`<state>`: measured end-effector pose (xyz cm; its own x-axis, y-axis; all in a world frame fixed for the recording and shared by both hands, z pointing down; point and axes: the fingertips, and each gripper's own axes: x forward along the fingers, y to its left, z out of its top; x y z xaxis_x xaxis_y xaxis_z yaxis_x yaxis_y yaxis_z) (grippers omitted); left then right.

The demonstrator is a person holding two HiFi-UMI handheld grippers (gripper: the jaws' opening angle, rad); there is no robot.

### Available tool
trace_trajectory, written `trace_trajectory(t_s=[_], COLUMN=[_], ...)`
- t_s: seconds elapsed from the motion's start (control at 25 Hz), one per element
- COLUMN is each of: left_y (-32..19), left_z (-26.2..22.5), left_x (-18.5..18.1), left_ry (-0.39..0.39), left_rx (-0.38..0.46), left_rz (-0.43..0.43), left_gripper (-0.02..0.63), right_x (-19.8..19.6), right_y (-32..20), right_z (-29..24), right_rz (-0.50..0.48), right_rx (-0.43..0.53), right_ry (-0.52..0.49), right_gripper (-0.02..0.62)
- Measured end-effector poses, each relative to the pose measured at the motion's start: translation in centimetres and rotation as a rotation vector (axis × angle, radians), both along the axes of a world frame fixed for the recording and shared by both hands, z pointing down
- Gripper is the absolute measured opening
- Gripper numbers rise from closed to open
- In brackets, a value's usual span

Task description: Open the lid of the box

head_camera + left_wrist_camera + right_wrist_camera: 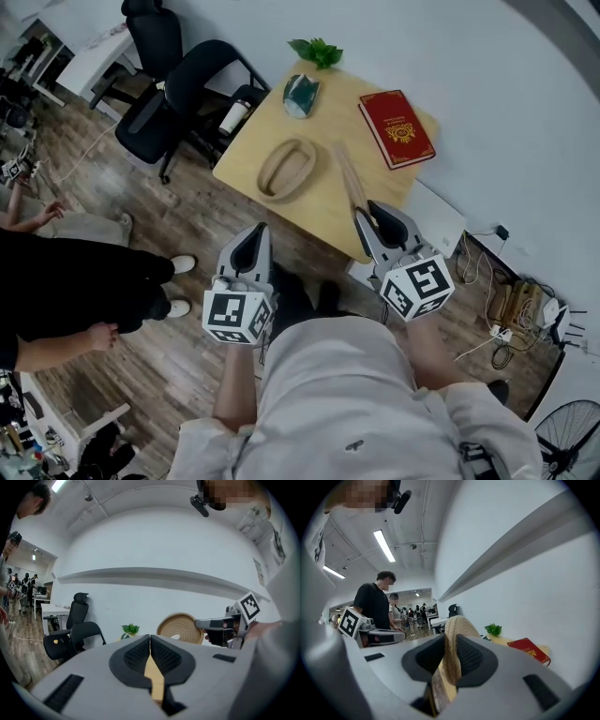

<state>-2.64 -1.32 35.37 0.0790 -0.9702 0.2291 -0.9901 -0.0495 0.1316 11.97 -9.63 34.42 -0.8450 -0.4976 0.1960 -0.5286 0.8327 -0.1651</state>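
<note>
An oval woven box (pixel 267 180) lies open on the light wooden table (pixel 319 211) in the head view. Its woven lid (pixel 352 183) is off the box and shows edge-on, held up to the right of it. My right gripper (pixel 367 214) is shut on that lid, and the lid's rim (pixel 457 627) rises between the right gripper's (pixel 451 645) pads. From the left gripper view the lid (pixel 178 627) shows as a round disc beside the right gripper (pixel 206 623). My left gripper (pixel 253 240) hangs near the table's front edge, jaws shut with nothing between them (pixel 150 638).
A red book (pixel 397 127), a small green plant (pixel 317 51) and a teal object (pixel 301 96) sit on the table's far side. Black office chairs (pixel 183 84) stand to the left. A person in black (pixel 66 291) stands at the left; cables (pixel 511 309) lie at the right.
</note>
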Motion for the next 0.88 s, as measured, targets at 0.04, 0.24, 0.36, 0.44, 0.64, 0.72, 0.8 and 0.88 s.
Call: trace_trajectory(t_s=[0.04,0.24,0.36,0.44,0.64,0.72,0.8,0.88], left_y=[0.04,0.57,0.59,0.57,0.71,0.66,0.64,0.64], left_z=[0.01,0.25,0.23,0.2,0.21,0.22,0.28,0.33], left_x=[-0.02,-0.02,-0.07,-0.03,0.17,0.13,0.1,0.07], left_ry=[0.0,-0.001,-0.002,-0.003,-0.005,-0.005,-0.004,-0.003], left_rx=[0.0,0.0,-0.003,-0.003,-0.005,-0.008,-0.009,-0.009], left_rz=[0.001,0.0,-0.001,-0.001,0.001,-0.001,-0.002,-0.003], left_gripper=[0.011,0.011,0.011,0.011,0.01,0.01,0.011,0.011], right_x=[-0.01,0.01,-0.01,0.0,0.06,-0.01,-0.05,-0.1], right_y=[0.05,0.48,0.56,0.58,0.76,0.71,0.65,0.6], right_z=[0.04,0.28,0.18,0.12,0.14,0.18,0.28,0.32], right_rz=[-0.001,-0.001,-0.005,-0.007,-0.013,-0.015,-0.017,-0.017], right_rx=[0.002,0.006,0.007,0.008,0.009,0.007,0.006,0.006], right_ry=[0.002,0.008,0.008,0.008,0.012,0.014,0.016,0.016], right_gripper=[0.078,0.078,0.078,0.078,0.078,0.078,0.078,0.078])
